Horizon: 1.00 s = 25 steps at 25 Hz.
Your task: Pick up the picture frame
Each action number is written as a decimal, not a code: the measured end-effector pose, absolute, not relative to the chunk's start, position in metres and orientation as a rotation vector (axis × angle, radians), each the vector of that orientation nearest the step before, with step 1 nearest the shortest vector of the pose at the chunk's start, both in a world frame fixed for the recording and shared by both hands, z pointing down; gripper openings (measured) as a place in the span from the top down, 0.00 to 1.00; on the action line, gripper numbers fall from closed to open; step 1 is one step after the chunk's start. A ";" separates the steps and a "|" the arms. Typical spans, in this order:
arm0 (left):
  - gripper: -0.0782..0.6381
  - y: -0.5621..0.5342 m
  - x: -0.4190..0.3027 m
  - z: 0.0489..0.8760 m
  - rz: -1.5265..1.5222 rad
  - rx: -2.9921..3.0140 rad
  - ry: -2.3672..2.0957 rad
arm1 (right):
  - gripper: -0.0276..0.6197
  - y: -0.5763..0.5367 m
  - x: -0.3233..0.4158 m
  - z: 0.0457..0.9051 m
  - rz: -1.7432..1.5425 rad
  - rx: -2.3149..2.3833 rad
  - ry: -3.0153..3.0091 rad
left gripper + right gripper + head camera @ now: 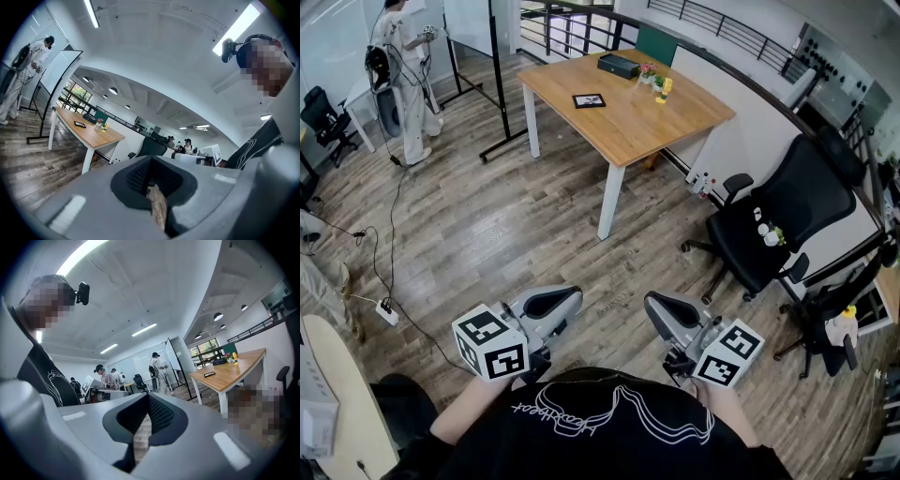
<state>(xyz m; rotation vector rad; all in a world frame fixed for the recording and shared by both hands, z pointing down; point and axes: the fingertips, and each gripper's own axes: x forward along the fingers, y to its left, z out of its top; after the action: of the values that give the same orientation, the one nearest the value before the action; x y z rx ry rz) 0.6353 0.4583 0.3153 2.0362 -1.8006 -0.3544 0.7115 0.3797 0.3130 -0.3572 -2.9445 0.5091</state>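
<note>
I stand on a plank floor (487,225), well apart from the wooden table (675,117) at the far side of the head view. A black office chair (778,220) stands to the right of the table, on my right side. A person in white clothing (403,66) stands at the far left, beside a tall black stand (497,75).

I hold my left gripper (567,300) and right gripper (656,306) low and close to my body, side by side, both pointing toward the table. In the left gripper view the two jaws lie together, with only a thin strip of floor showing in the seam and nothing held. The right gripper view shows the same: jaws together, nothing between them.

A black box (619,66) lies near the table's far edge. The picture frame (589,100) lies flat on the tabletop toward the left edge, apart from the box and well apart from both grippers. A small pot of flowers (647,73) and a yellow object (664,90) stand near each other, right of the box.
</note>
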 end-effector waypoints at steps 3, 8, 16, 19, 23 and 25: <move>0.89 0.467 0.628 0.317 -0.352 2.025 -1.799 | 0.92 0.386 0.705 0.314 0.515 -0.343 -2.944; 0.89 0.487 0.612 0.322 -0.356 2.004 -1.805 | 0.92 0.398 0.690 0.322 0.542 -0.305 -2.938; 0.84 0.517 0.567 0.348 -0.452 1.900 -1.827 | 0.93 0.416 0.659 0.341 0.629 -0.304 -2.924; 0.73 0.515 0.552 0.360 -0.498 1.842 -1.838 | 0.91 0.407 0.650 0.354 0.636 -0.278 -2.906; 0.63 0.504 0.532 0.375 -0.473 1.821 -1.862 | 0.73 0.380 0.622 0.373 0.692 -0.245 -2.894; 0.59 0.498 0.515 0.382 -0.450 1.801 -1.883 | 0.69 0.368 0.599 0.383 0.723 -0.265 -2.876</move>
<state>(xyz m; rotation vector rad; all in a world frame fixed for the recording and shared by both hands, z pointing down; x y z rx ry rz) 0.5154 0.4976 0.3823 1.8010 -1.8832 -0.4499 0.5987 0.3676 0.3834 -0.2647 -2.8761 0.7234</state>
